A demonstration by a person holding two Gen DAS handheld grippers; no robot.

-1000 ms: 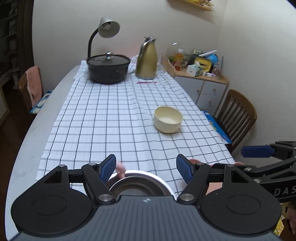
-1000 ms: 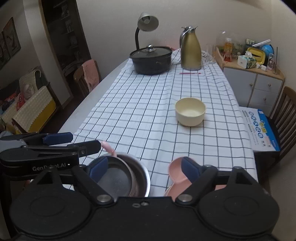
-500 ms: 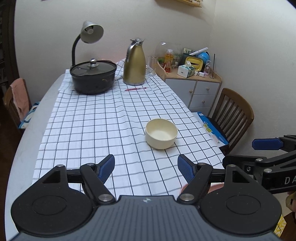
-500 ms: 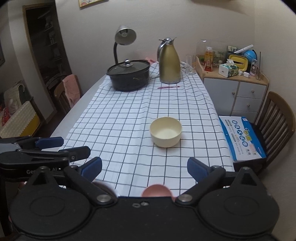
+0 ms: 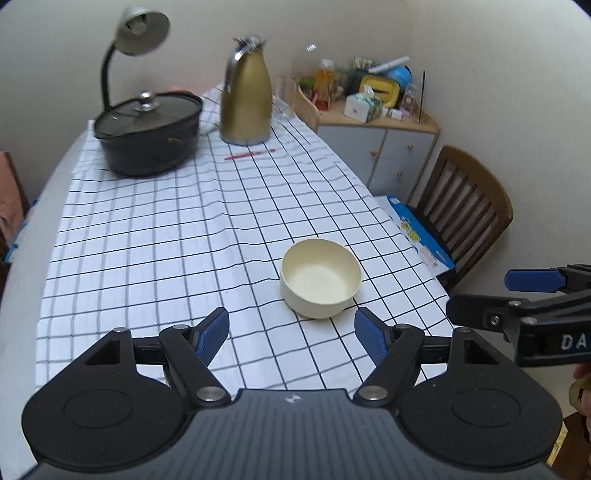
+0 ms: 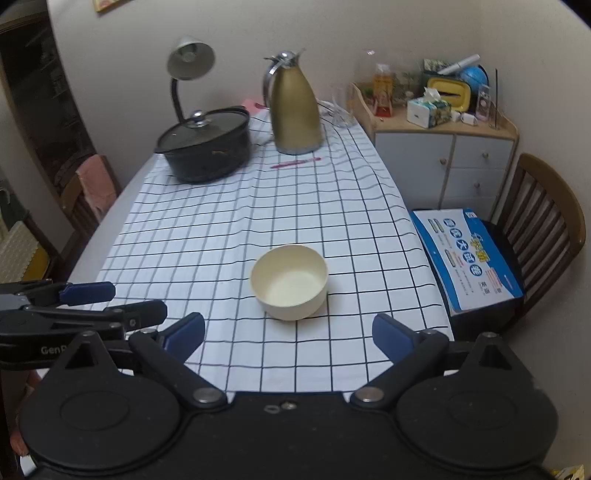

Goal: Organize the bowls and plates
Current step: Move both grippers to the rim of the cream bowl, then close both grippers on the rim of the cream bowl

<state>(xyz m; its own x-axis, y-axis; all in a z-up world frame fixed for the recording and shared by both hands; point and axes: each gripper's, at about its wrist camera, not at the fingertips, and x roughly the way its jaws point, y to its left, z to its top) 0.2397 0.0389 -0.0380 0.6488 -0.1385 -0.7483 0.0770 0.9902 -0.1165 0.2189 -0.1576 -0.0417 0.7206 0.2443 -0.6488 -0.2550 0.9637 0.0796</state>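
A cream bowl (image 5: 320, 278) (image 6: 290, 282) stands upright and empty on the checked tablecloth (image 5: 155, 236), toward the cloth's near right side. My left gripper (image 5: 291, 321) hovers just short of the bowl, open, nothing between its blue pads. My right gripper (image 6: 288, 321) is also open and empty, wider than the left, with the bowl a little beyond its fingertips. Each gripper shows in the other's view: the right gripper (image 5: 495, 295) at the right edge, the left gripper (image 6: 88, 306) at the left edge. No other plates or bowls are in view.
At the table's far end stand a black lidded pot (image 5: 147, 136), a gold jug (image 5: 246, 96) and a desk lamp (image 5: 142, 26), with a red pen (image 5: 249, 154) before the jug. Right of the table are a wooden chair (image 6: 546, 221), a blue box (image 6: 467, 254) and a cluttered cabinet (image 6: 443, 158).
Both grippers moved forward over the table toward the cream bowl, which looms larger. The metal bowl and the pink dishes near the front edge have dropped out of view.
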